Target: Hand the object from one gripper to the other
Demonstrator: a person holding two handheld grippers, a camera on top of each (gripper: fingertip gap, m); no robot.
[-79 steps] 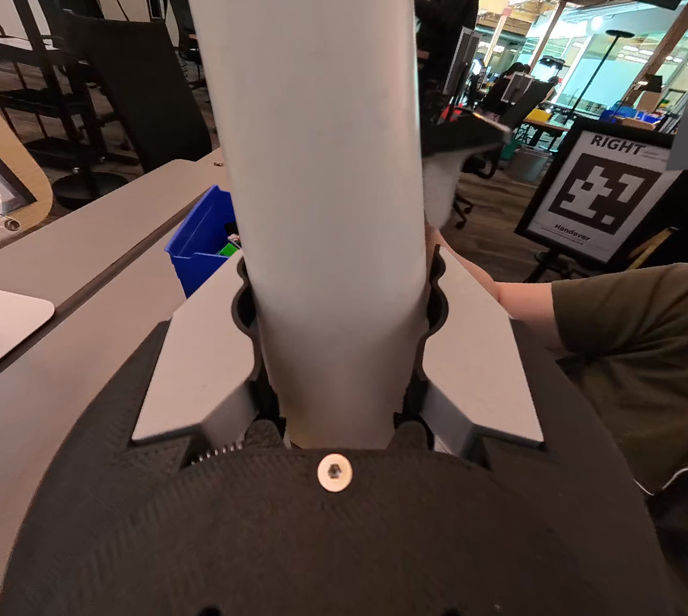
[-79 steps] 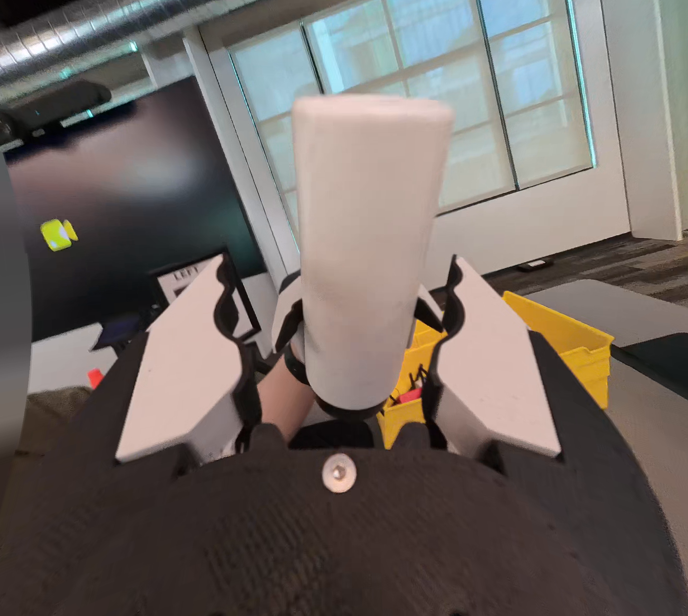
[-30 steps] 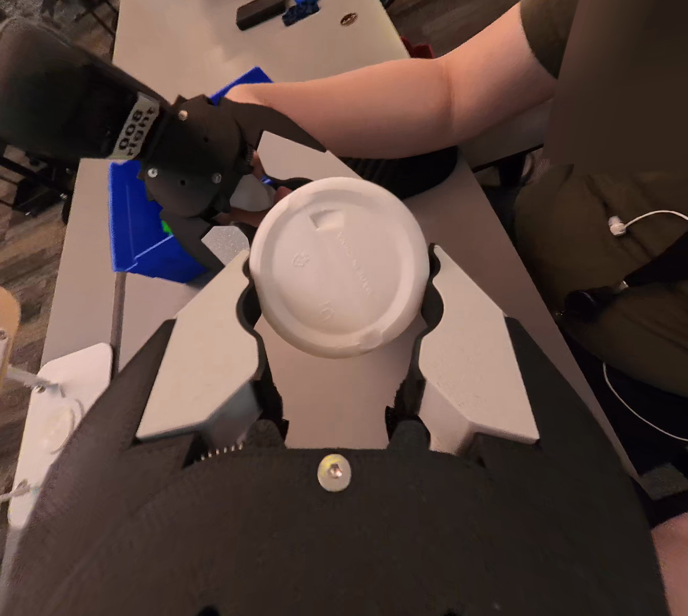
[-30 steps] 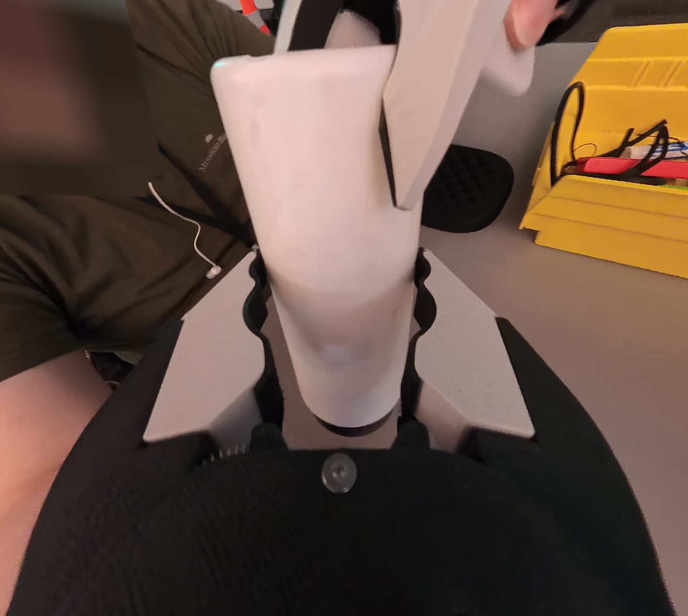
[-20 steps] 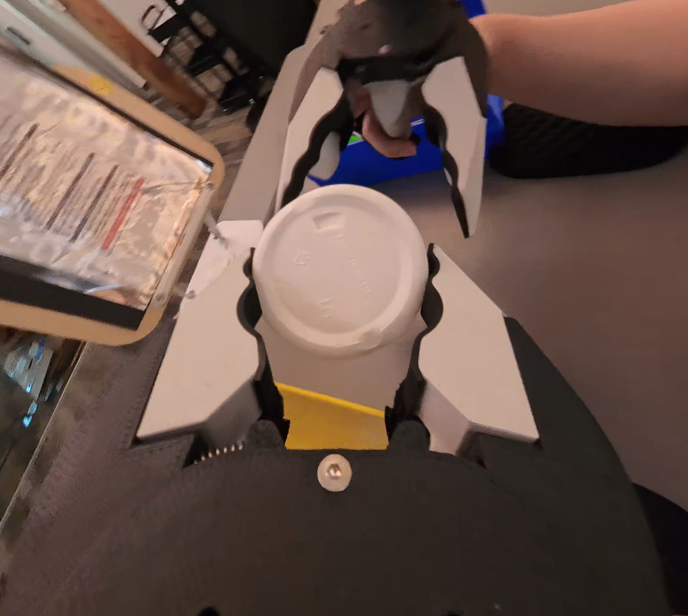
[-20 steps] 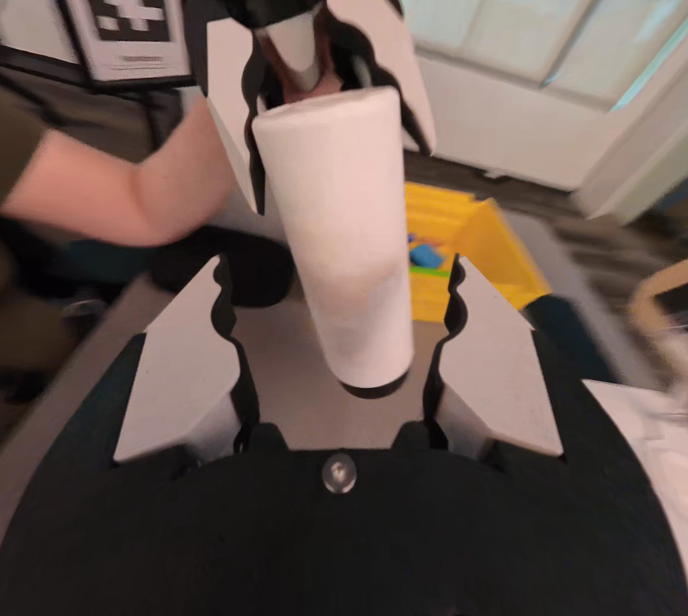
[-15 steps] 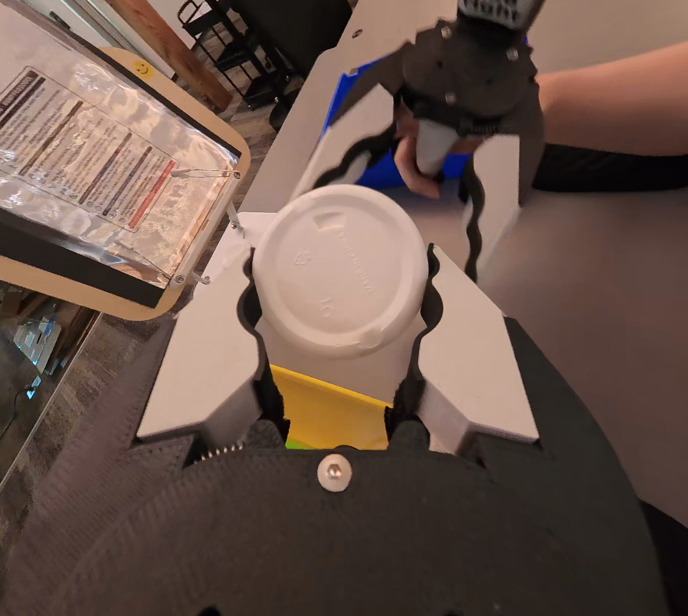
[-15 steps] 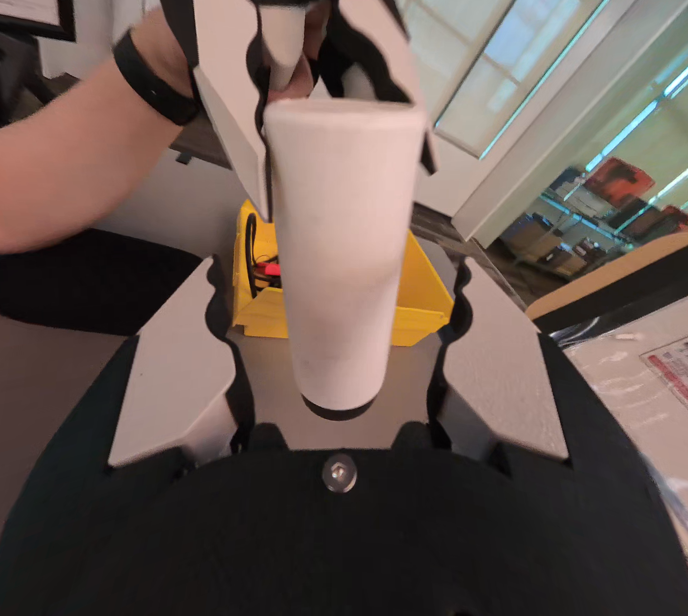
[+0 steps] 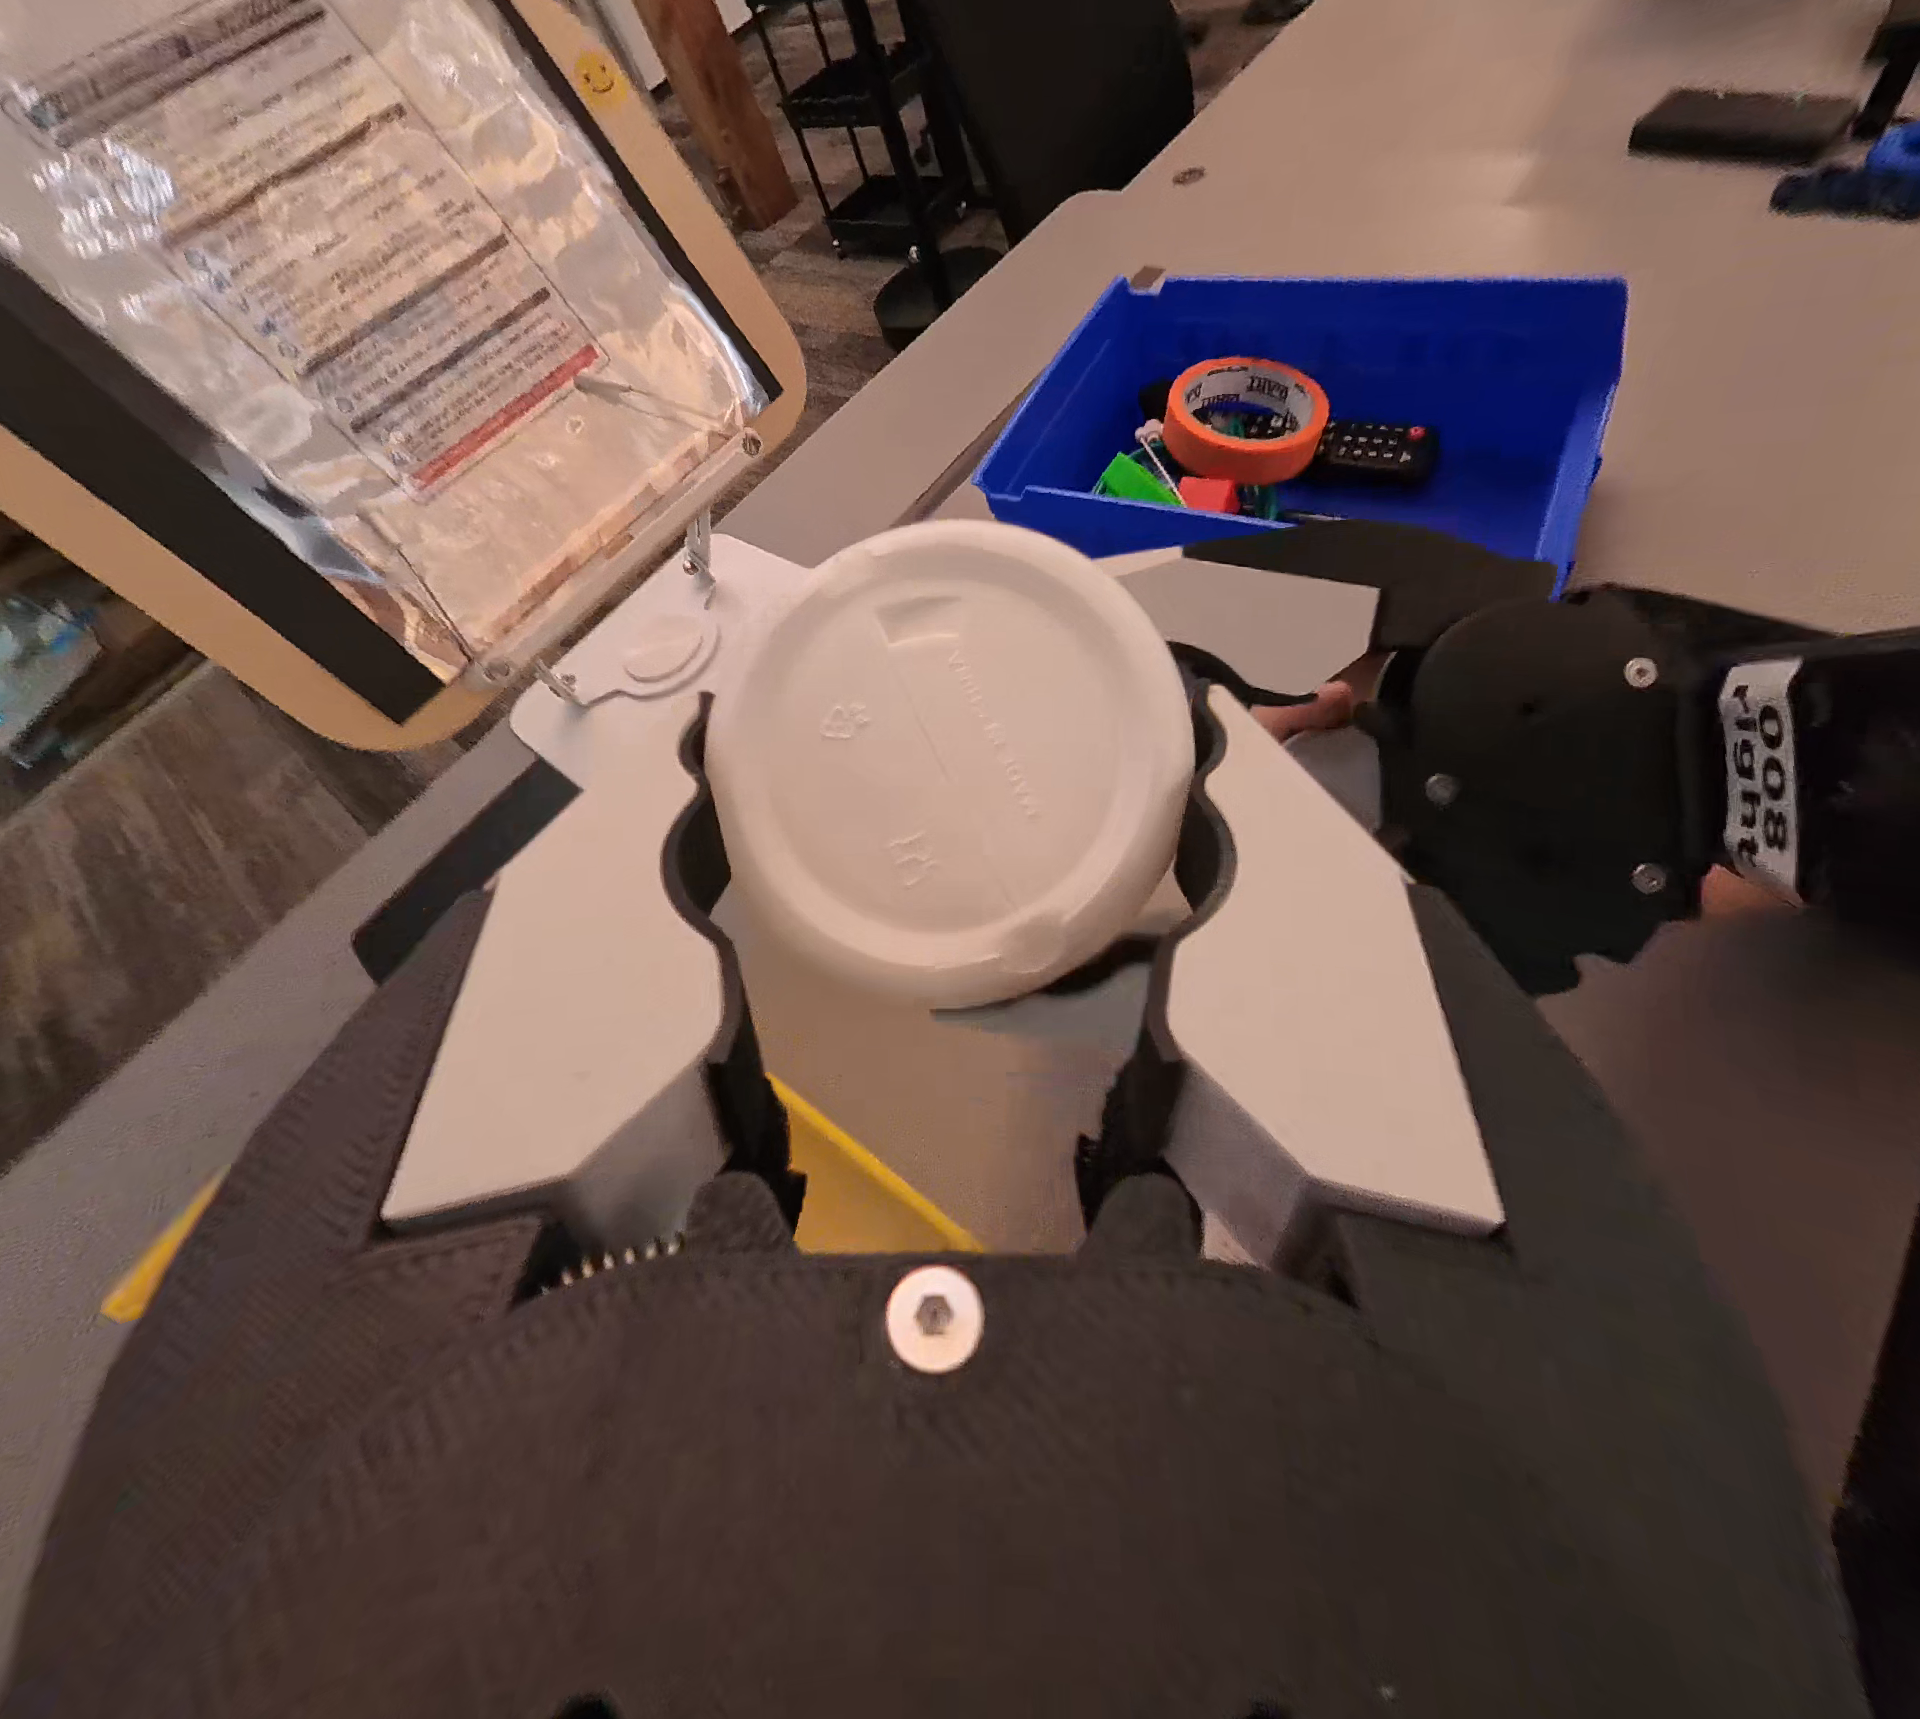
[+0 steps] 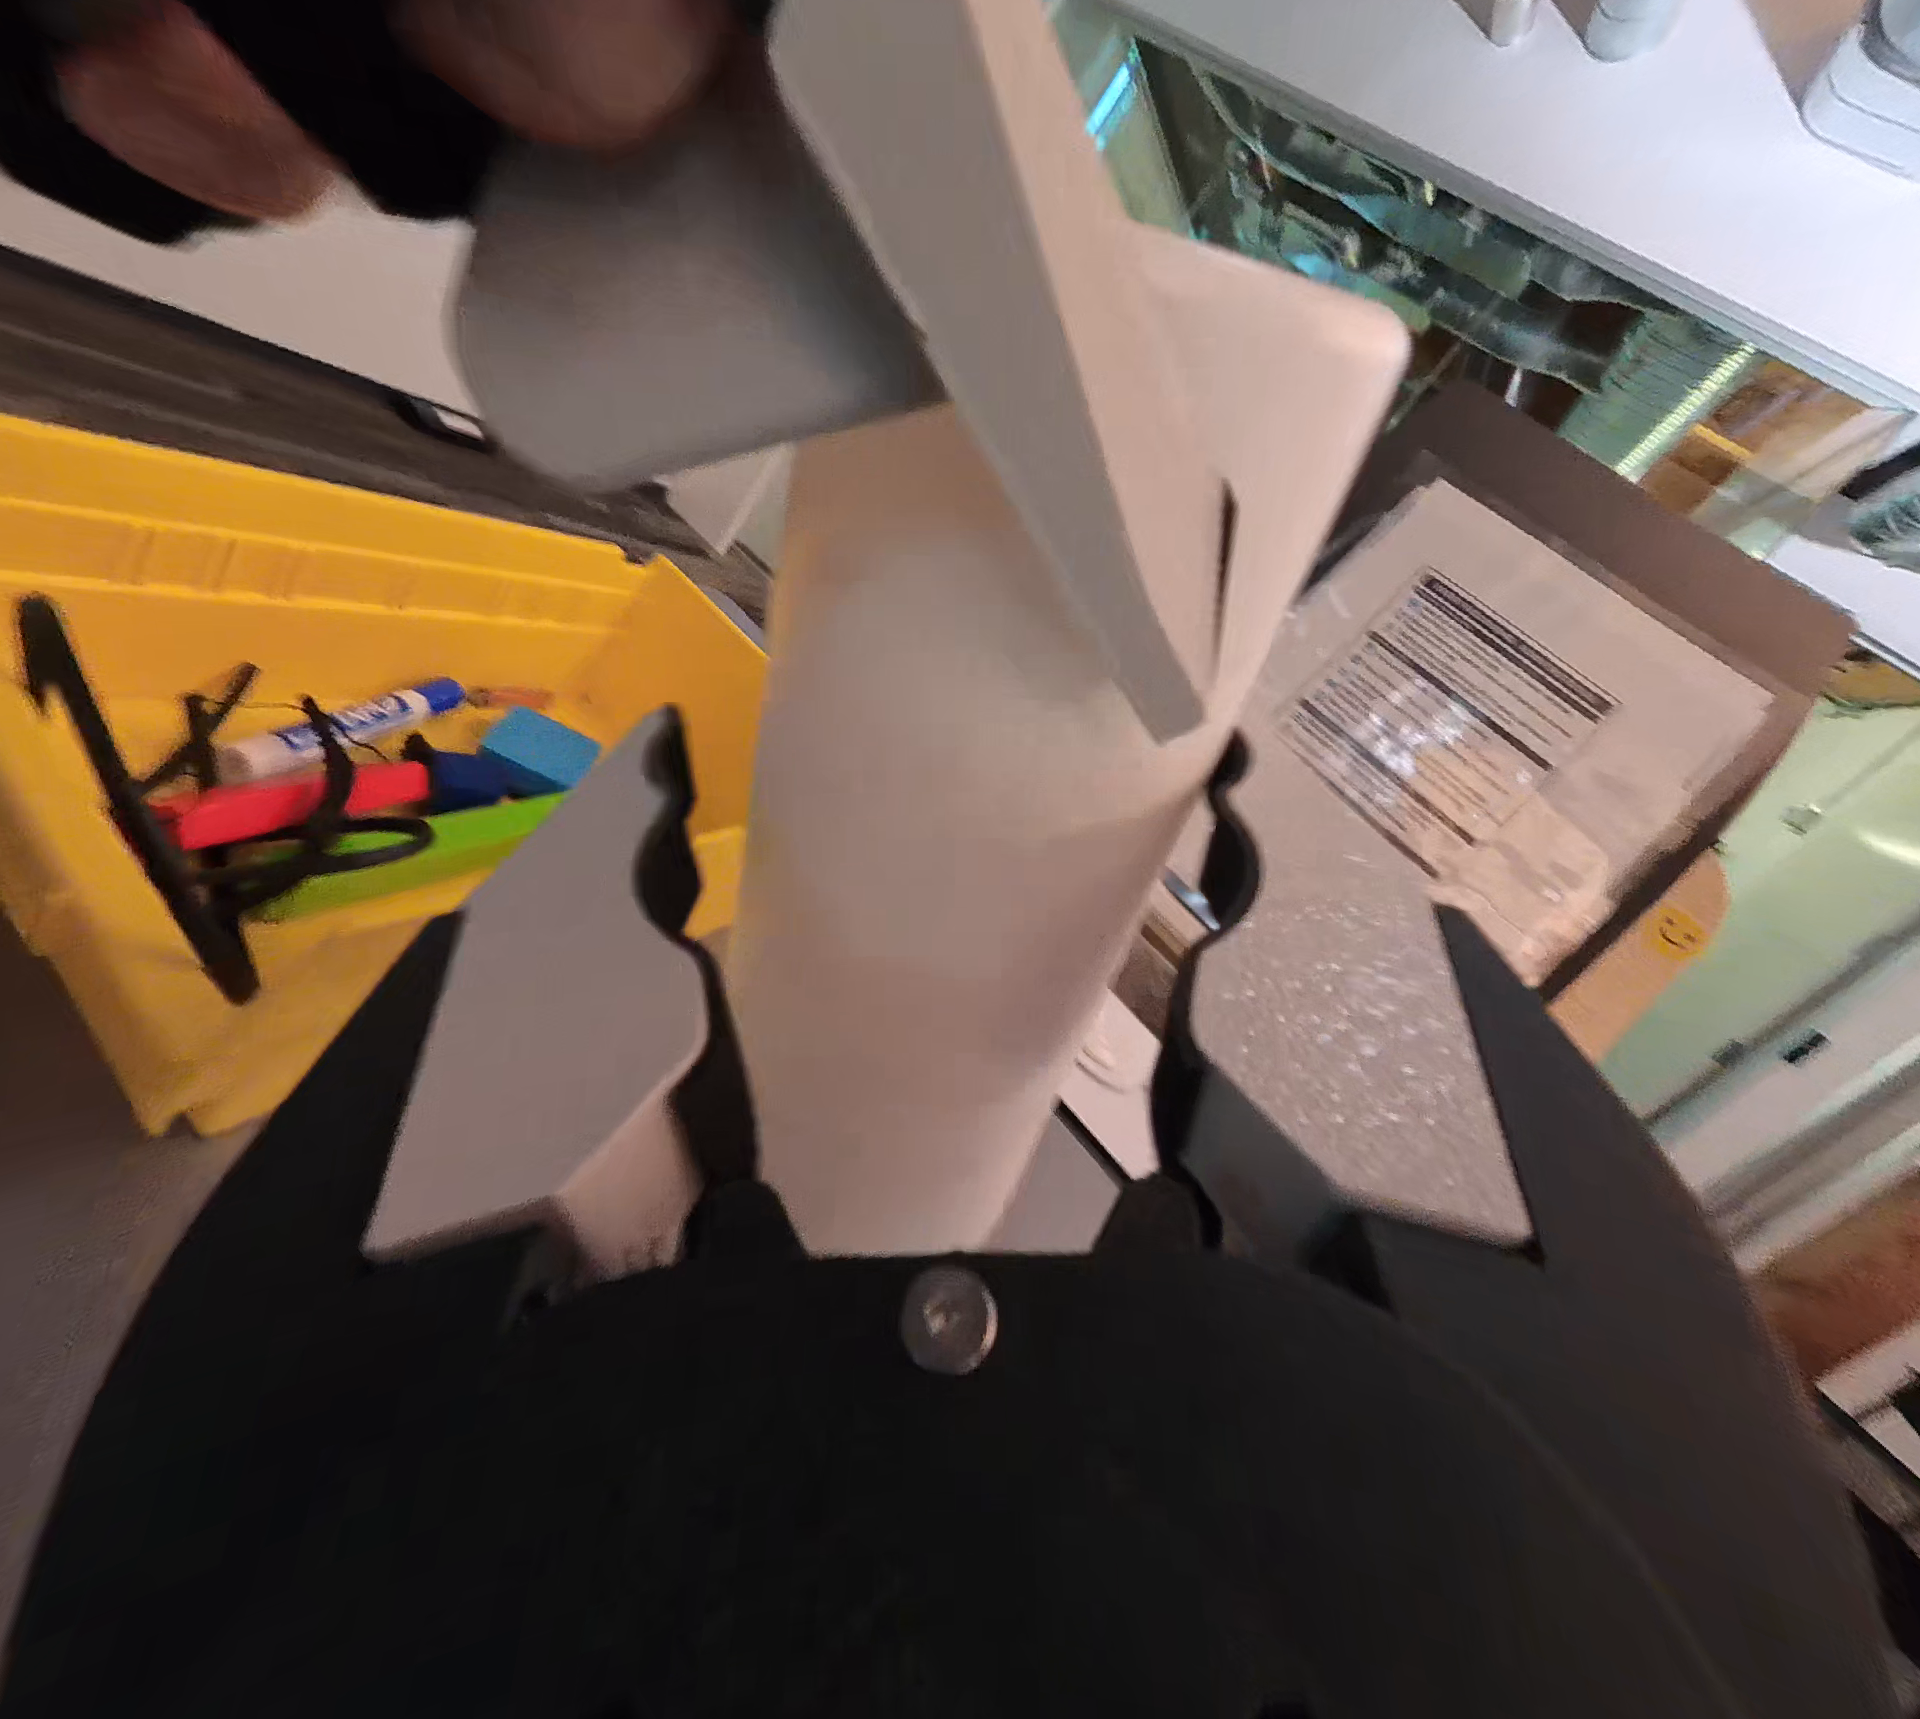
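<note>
A white cylinder with a flat white cap [image 9: 945,765] sits between both grippers. My left gripper [image 9: 956,713] is shut on it near the cap end, which faces the left wrist camera. The right gripper's black body [image 9: 1538,786] comes in from the right, with one finger above the cylinder and one below. In the right wrist view the cylinder [image 10: 966,890] runs lengthwise between the fingers of my right gripper [image 10: 945,739], whose pads press its sides. A left gripper finger [image 10: 987,319] lies across its far end, and this view is blurred.
A blue bin [image 9: 1538,381] with an orange tape roll [image 9: 1247,422] and a remote stands on the grey table [image 9: 1714,142]. A yellow bin [image 10: 312,547] holds a marker, blocks and black cables. A tan board with a plastic-sleeved sheet [image 9: 364,319] stands at the left. My right fingertips sit around 5 cm from my left ones.
The right gripper stood open around the cylinder's end half a second ago. It has now moved along the cylinder and closed on its sides. The left gripper has kept its hold throughout.
</note>
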